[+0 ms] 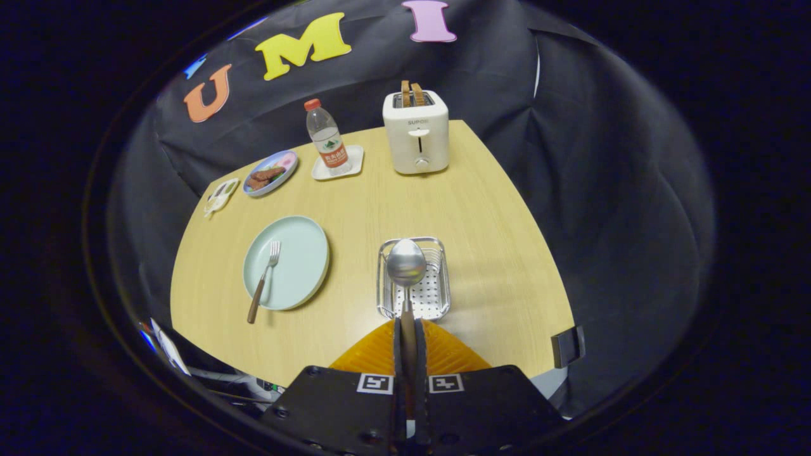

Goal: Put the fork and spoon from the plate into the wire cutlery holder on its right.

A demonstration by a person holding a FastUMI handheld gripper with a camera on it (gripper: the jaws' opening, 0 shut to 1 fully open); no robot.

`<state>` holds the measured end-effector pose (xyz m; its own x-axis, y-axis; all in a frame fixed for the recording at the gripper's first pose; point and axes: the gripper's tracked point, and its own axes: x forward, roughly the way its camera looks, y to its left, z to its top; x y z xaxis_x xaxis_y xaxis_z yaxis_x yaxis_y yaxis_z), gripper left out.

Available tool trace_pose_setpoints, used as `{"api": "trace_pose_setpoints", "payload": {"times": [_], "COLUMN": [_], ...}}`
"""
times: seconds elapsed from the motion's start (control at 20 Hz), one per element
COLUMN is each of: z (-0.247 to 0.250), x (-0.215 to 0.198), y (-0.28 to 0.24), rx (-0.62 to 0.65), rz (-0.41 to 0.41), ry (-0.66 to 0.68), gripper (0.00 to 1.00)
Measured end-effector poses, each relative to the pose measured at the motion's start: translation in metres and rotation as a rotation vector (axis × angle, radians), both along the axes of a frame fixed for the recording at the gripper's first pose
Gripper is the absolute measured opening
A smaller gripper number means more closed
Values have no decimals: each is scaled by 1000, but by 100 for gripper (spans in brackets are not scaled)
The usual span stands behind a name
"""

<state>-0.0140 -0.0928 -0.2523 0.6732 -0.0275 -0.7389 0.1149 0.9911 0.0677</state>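
Hand-held gripper [408, 339], fingers clamped on the spoon [406, 266] handle, holds it over the wire holder [437, 297] for dropping in.

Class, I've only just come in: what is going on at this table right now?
A handheld tool has its fingers shut on the handle of a spoon, holding its bowl above the wire cutlery holder, so the spoon is not yet dropped in. The fork lies on the pale green plate to the holder's left, untouched. Further back on the wooden table stand a toaster and a water bottle.
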Motion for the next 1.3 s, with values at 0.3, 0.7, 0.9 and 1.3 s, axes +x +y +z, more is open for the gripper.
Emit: {"api": "trace_pose_setpoints", "payload": {"times": [0.3, 0.7, 0.9, 1.3], "z": [1, 9, 16, 22], "x": [12, 26, 25, 40], "y": [-4, 11, 33, 108], "rx": [-3, 13, 23, -9], "rz": [10, 16, 41, 105], "ry": [33, -2, -22, -75], "gripper": [9, 25, 46, 89]}}
